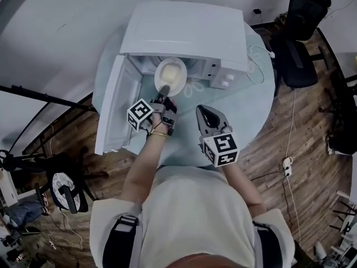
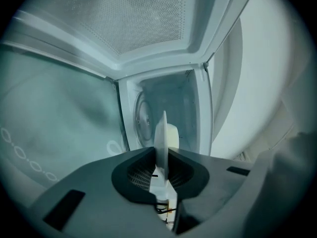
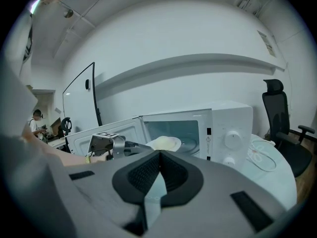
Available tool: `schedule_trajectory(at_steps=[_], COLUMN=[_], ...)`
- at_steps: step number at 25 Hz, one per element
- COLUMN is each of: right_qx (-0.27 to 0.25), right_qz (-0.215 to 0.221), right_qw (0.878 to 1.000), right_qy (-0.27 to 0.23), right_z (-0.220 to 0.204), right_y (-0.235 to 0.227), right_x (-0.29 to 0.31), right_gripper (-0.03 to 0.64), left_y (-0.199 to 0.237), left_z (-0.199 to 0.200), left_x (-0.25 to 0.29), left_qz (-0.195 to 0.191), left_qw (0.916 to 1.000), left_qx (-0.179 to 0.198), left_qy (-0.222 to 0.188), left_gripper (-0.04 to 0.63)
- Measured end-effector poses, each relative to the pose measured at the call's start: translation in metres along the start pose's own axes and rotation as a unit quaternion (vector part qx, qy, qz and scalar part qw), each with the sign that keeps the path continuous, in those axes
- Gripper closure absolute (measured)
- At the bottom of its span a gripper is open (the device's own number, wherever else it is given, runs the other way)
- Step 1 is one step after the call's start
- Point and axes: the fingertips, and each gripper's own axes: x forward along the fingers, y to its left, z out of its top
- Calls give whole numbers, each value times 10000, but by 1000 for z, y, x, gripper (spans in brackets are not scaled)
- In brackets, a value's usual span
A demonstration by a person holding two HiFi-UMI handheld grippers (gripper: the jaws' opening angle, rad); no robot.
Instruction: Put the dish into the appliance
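Note:
A white microwave (image 1: 184, 32) stands on the round pale table (image 1: 251, 116) with its door (image 1: 111, 105) swung open to the left. My left gripper (image 1: 163, 90) is shut on the rim of a white plate (image 1: 170, 76) with pale yellow food on it, held at the mouth of the cavity. In the left gripper view the plate (image 2: 161, 143) is edge-on between the jaws, with the glass turntable (image 2: 142, 118) behind it. The right gripper view shows the plate (image 3: 165, 143) just inside the opening. My right gripper (image 1: 207, 111) hangs shut and empty over the table, right of the left gripper.
The microwave's two knobs (image 1: 226, 82) face me at the right of the cavity. A white cable (image 1: 257, 60) lies looped on the table right of the microwave. A black office chair (image 1: 298, 38) stands behind the table, and stands and gear sit on the floor at left.

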Motion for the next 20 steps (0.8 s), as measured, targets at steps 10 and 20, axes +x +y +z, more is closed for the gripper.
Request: schedule_trajectory(at_steps=[10,20], right_qx=[86,86], right_qz=[387,582], right_qw=[9986,9974], right_qy=[346,425], right_z=[-22,-27], right_y=[-20,-28], right_x=[23,43], right_gripper=[611,611], left_y=[15,37], left_z=[20,30], left_x=[42,66], left_qz=[139,403], left_qw=[9992,9981], left_qx=[-139,-265], left_qy=[-346,-393], left_gripper=[555,555])
